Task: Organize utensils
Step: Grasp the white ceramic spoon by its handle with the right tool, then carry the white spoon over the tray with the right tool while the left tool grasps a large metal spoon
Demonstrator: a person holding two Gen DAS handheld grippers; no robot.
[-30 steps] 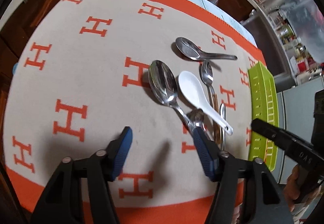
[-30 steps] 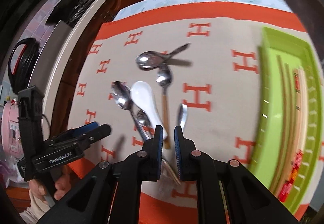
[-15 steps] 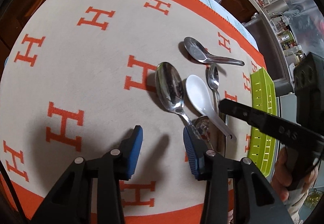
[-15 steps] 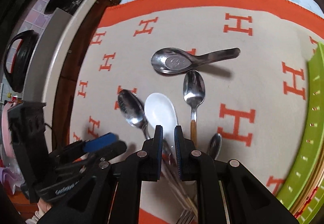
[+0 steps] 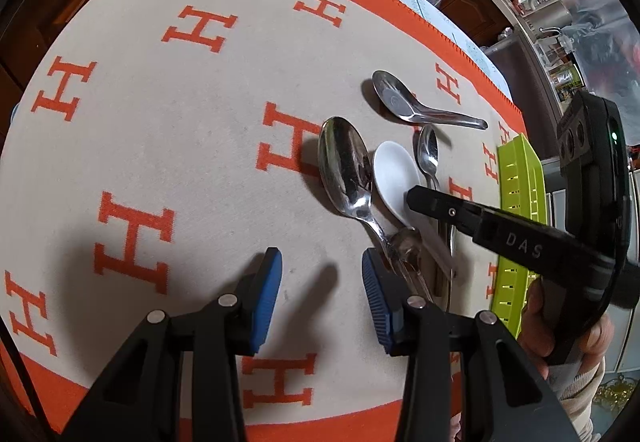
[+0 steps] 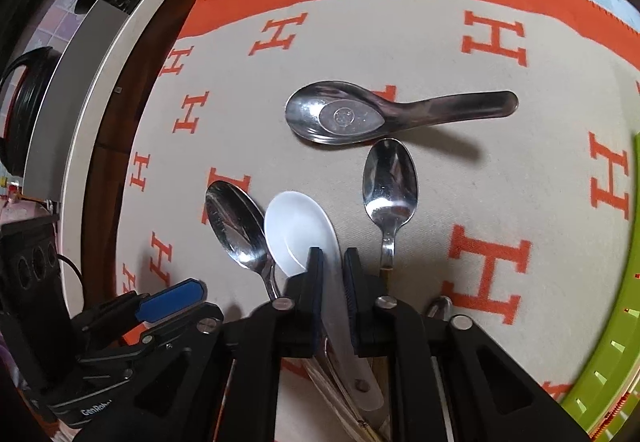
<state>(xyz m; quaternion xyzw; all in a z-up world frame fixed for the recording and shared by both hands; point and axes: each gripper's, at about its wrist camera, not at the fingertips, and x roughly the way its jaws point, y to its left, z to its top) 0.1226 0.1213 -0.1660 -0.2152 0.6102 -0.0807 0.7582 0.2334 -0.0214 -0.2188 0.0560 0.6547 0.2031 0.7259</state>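
Several spoons lie on a beige cloth with orange H marks. My right gripper (image 6: 331,254) is shut on the handle of the white ceramic spoon (image 6: 298,230), just behind its bowl; in the left wrist view its black finger (image 5: 416,198) rests over the white spoon (image 5: 392,174). A large steel spoon (image 5: 344,166) lies left of it and a small teaspoon (image 6: 390,178) lies right. A steel soup spoon (image 6: 340,114) lies crosswise beyond them. My left gripper (image 5: 320,258) hovers open over bare cloth beside the large spoon's handle, with nothing between its fingers.
A lime-green slotted tray (image 5: 520,178) stands at the cloth's right edge. More utensil handles and a small spoon bowl (image 5: 408,242) are piled under the white spoon's handle. Wooden cabinets and a counter edge lie beyond the cloth.
My right gripper has come down and forward over the spoons and closed on the white spoon's handle. My left gripper's jaws narrowed, and it has hardly moved.
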